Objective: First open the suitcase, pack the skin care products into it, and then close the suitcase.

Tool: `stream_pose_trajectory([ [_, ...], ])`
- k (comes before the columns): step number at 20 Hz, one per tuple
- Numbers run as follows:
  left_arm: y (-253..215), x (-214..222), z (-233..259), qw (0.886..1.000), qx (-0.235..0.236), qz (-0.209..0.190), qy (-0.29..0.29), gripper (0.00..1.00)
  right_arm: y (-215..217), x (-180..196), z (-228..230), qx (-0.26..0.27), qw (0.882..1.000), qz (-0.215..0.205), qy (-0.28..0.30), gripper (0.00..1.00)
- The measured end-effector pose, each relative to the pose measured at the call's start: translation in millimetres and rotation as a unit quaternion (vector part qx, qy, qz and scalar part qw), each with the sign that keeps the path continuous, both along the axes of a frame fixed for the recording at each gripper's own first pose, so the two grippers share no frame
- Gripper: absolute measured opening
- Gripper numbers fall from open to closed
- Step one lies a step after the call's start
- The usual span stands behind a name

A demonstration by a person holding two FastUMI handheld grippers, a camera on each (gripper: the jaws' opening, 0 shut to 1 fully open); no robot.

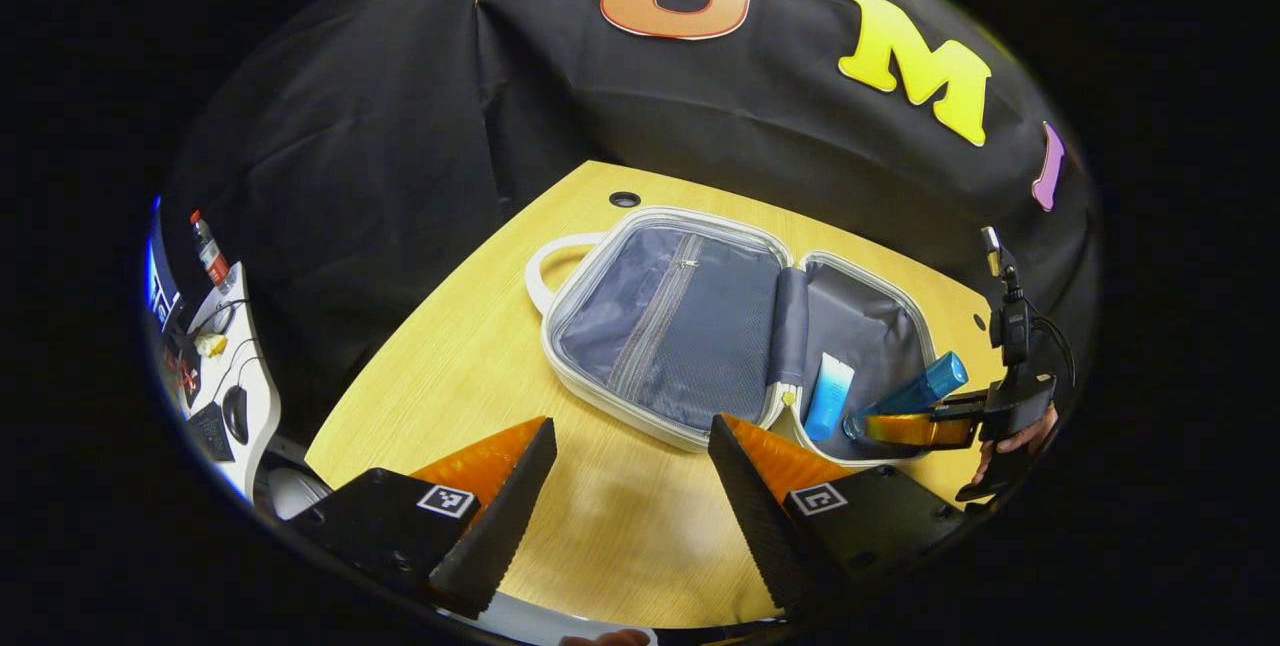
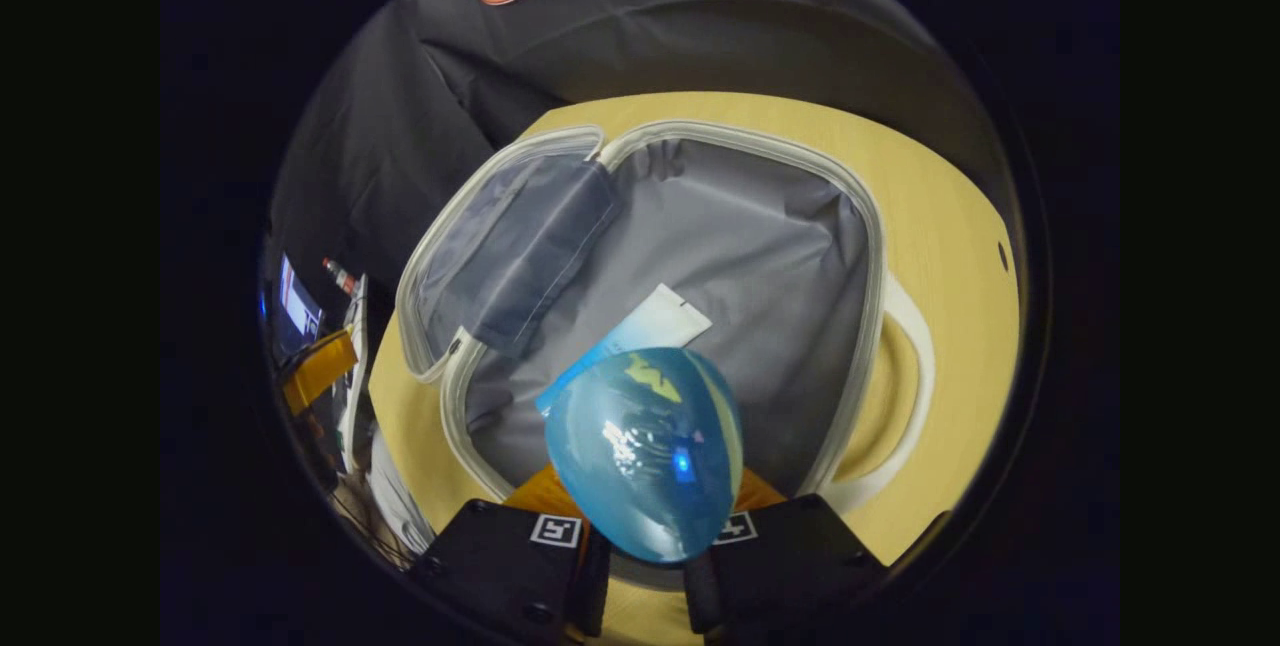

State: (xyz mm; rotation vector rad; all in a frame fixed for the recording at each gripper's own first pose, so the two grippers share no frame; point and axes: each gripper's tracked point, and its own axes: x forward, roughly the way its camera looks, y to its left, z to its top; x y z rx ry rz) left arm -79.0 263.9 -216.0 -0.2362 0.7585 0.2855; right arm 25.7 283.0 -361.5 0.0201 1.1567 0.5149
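The suitcase (image 1: 700, 326) lies open and flat on the wooden table, its zipped mesh half on the left and its grey-lined half (image 2: 740, 256) on the right. A blue and white tube (image 1: 830, 394) rests in the grey half and is also seen as the tube (image 2: 640, 331) just beyond the bottle. My right gripper (image 1: 880, 428) is shut on a clear blue bottle (image 1: 915, 392), holding it over the near edge of that half. In the right gripper view the bottle (image 2: 645, 456) sits between the fingers of the right gripper (image 2: 645, 551). My left gripper (image 1: 630, 486) stands open over bare table in front of the suitcase.
The suitcase's white handle (image 1: 545, 271) sticks out on the left, and a cable hole (image 1: 625, 199) lies in the table behind it. A white side desk (image 1: 235, 366) carries a mouse, a keyboard and a red-capped bottle (image 1: 207, 248). A hand (image 1: 1020, 441) holds the right gripper.
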Motion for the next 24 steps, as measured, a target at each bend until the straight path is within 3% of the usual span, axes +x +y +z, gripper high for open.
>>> stream_pose_trajectory([
  [9,-4,9,4,1.000,-0.015,-0.014,-0.006,0.98,-4,37,0,-0.011,0.996,-0.079,0.034,0.29],
  [16,-6,5,1,0.999,-0.029,-0.017,-0.001,0.98,-3,50,3,-0.018,0.995,-0.092,0.038,0.31],
  [18,-4,5,0,0.999,-0.029,-0.018,-0.001,0.98,-9,29,3,-0.033,0.996,-0.062,0.062,0.29],
  [20,-4,4,0,0.999,-0.030,-0.018,-0.001,0.98,-6,-2,5,-0.037,0.991,-0.028,0.124,0.28],
  [21,-4,3,-1,0.999,-0.032,-0.017,0.001,0.98,-2,-15,6,-0.030,0.985,-0.033,0.167,0.28],
  [24,-5,3,0,0.999,-0.036,-0.018,-0.001,0.99,5,-4,6,-0.008,0.969,-0.085,0.231,0.28],
])
